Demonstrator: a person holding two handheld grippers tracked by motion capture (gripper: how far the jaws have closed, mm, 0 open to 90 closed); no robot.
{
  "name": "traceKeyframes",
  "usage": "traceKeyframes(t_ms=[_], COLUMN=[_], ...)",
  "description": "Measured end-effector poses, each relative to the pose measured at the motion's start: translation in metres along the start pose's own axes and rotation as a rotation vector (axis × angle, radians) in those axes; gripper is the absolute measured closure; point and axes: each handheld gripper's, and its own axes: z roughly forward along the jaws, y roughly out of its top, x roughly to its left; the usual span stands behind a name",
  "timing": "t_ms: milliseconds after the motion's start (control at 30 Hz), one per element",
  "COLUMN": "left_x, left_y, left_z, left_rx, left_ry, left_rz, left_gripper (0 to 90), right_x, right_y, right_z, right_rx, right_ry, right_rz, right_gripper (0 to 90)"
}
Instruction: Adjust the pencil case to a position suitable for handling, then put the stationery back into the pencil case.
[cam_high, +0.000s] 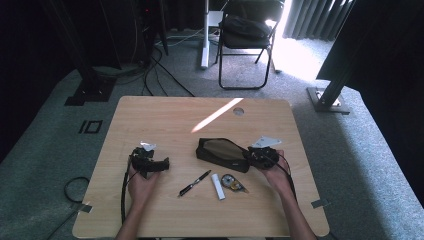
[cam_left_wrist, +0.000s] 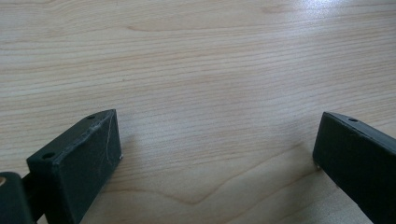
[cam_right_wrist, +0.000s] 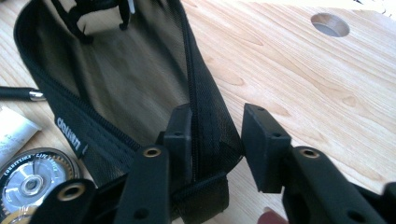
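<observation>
A black zip pouch (cam_high: 222, 154) lies open at the table's middle right, its tan lining showing. My right gripper (cam_high: 256, 156) is at the pouch's right end. In the right gripper view, my right gripper (cam_right_wrist: 217, 122) has one jaw inside the pouch (cam_right_wrist: 116, 79) and the other outside, and the zip-edged mesh wall fills the space between the pads. My left gripper (cam_high: 150, 162) rests low at the table's left. In the left gripper view, its jaws (cam_left_wrist: 217, 154) stand wide apart over bare wood with nothing between them.
A black pen (cam_high: 195, 183), a white tube (cam_high: 218, 186) and a round tape dispenser (cam_high: 232, 183) lie in front of the pouch. The wooden table (cam_high: 165, 120) has a cable hole (cam_high: 238, 111) at the back. A folding chair (cam_high: 247, 35) stands beyond the table.
</observation>
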Motion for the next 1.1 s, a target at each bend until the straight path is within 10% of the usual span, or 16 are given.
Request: traceKeyframes(t_ms=[200,1100], left_x=[0.000,0.000], left_y=[0.000,-0.001], left_z=[0.000,-0.001], left_rx=[0.000,0.000], left_ry=[0.002,0.003], left_rz=[-0.001,-0.005], left_gripper=[1.3,1.3], right_x=[-0.004,0.051], right_y=[0.004,-0.002], right_z=[-0.017,-0.061], right_rx=[-0.100,-0.184], right_ry=[0.017,0.067], right_rz=[0.069,-0.006], right_gripper=[41.2,45.2])
